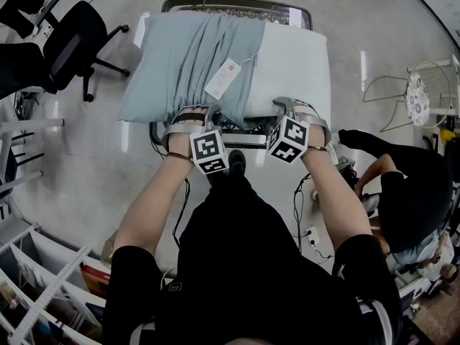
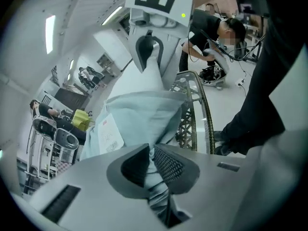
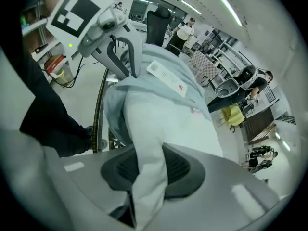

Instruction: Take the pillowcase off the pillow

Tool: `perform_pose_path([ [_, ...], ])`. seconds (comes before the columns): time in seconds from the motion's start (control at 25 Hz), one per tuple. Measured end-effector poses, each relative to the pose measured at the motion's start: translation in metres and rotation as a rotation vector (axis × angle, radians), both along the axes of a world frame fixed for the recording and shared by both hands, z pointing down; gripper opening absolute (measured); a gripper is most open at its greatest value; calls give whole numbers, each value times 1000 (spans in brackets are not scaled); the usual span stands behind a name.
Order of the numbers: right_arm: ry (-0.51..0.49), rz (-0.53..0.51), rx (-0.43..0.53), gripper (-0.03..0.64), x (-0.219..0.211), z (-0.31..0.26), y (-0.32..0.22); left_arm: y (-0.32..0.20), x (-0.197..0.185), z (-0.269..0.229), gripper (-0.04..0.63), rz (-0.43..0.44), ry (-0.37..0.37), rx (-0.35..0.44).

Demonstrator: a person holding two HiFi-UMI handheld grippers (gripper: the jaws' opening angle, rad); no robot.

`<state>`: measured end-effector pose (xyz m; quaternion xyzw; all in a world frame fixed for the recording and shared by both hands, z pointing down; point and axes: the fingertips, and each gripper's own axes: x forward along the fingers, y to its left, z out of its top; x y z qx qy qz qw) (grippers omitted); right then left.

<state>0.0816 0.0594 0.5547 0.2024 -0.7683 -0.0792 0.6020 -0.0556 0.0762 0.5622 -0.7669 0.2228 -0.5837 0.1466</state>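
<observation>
At the near edge of the counter (image 1: 237,4), the pale blue pillowcase (image 1: 187,63) is pinched by the left hand-held gripper (image 2: 151,162), and a fold of the white pillow (image 1: 295,63) is clamped in the right hand-held gripper (image 3: 144,170). Roughly half of the pillow is judged covered. The pillow should be held firm while the case is drawn off leftward, evenly, so that the bunched fabric is not snagged.
</observation>
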Motion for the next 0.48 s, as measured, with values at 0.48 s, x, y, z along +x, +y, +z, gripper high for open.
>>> perform_pose_path([
  [0.48, -101, 47, -100, 120, 3, -19, 15, 1, -68, -6, 11, -10, -64, -49],
])
